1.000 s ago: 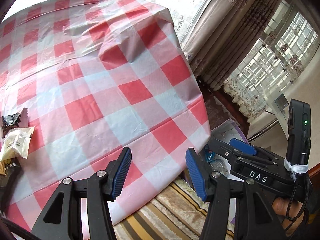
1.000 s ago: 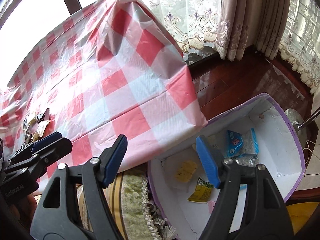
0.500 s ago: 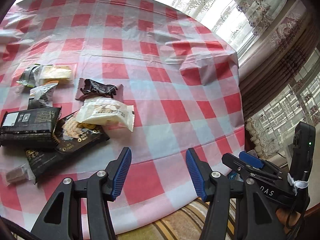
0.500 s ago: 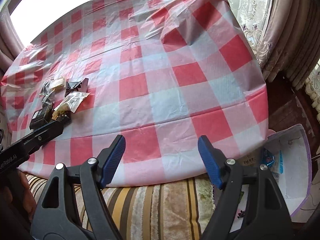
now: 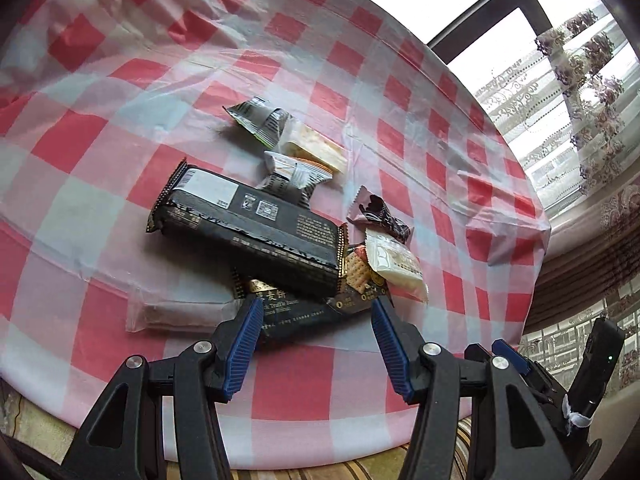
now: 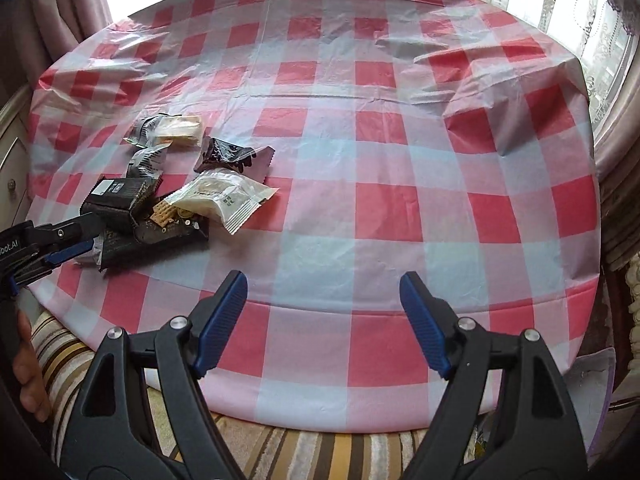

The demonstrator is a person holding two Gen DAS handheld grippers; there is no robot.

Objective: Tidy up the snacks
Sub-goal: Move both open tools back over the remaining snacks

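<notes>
A pile of snack packets lies on the red-and-white checked tablecloth (image 5: pixel 120 92). A long black packet (image 5: pixel 248 228) lies on top of a black cracker packet (image 5: pixel 304 308). A white packet (image 5: pixel 394 266), a dark brown packet (image 5: pixel 380 216), a silver packet (image 5: pixel 294 178) and a clear-wrapped bar (image 5: pixel 180 314) lie around them. My left gripper (image 5: pixel 316 312) is open, its fingertips at the near edge of the cracker packet. My right gripper (image 6: pixel 322 292) is open and empty over the table's near edge, right of the pile (image 6: pixel 168 196).
The left gripper (image 6: pixel 60 246) shows at the left of the right wrist view. A corner of the white storage box (image 6: pixel 596 384) sits below the table at right. A striped rug (image 6: pixel 304 452) lies under the table. Curtains (image 5: pixel 580 92) hang at the window.
Both grippers have swung left from the box on the floor to the table. The left gripper has closed in on the snack pile. Both stay open.
</notes>
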